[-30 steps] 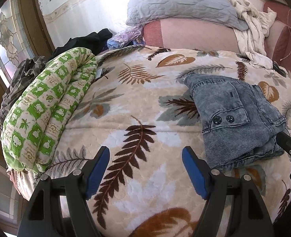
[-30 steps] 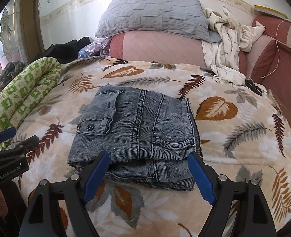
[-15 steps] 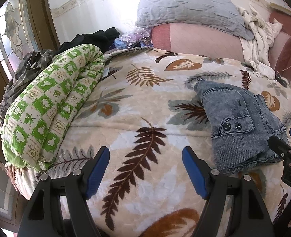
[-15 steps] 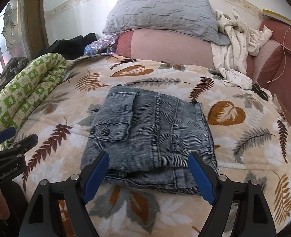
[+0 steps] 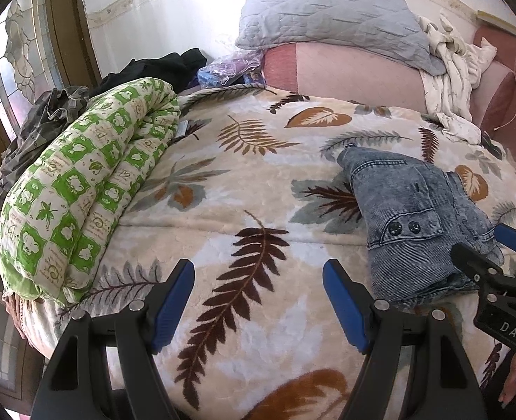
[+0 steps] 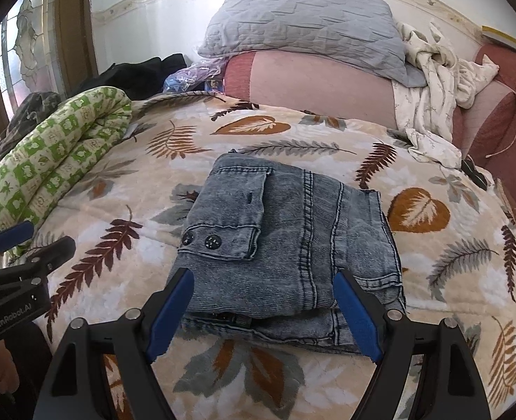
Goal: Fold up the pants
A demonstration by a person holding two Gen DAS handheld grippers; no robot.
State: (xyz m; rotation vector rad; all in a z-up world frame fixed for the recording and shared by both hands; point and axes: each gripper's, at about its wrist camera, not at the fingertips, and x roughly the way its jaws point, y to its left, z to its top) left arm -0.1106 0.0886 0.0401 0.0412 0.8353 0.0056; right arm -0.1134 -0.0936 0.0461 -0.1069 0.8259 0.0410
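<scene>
One folded pants (image 6: pixel 286 245) mid-bed (image 6: pixel 450 273); one pillow (image 6: pixel 307 24) at head; two claws, left (image 5: pixel 258 301), right (image 6: pixel 263 309), both apart, empty.

You are working in a lived-in bedroom of a home. The surface before you is a bed spread with a leaf-print blanket (image 6: pixel 328 133). At twelve o'clock a grey quilted pillow (image 6: pixel 303 24) rests on a pink bolster (image 6: pixel 314 84) against a white wall with a patterned border. A rolled green-and-white quilt (image 5: pixel 79 203) lies at nine o'clock, with dark clothing (image 5: pixel 159 66) heaped behind it. Crumpled pale garments (image 6: pixel 433 70) sit at two o'clock. A wood-framed window with patterned glass (image 5: pixel 16 63) stands at ten o'clock.
</scene>
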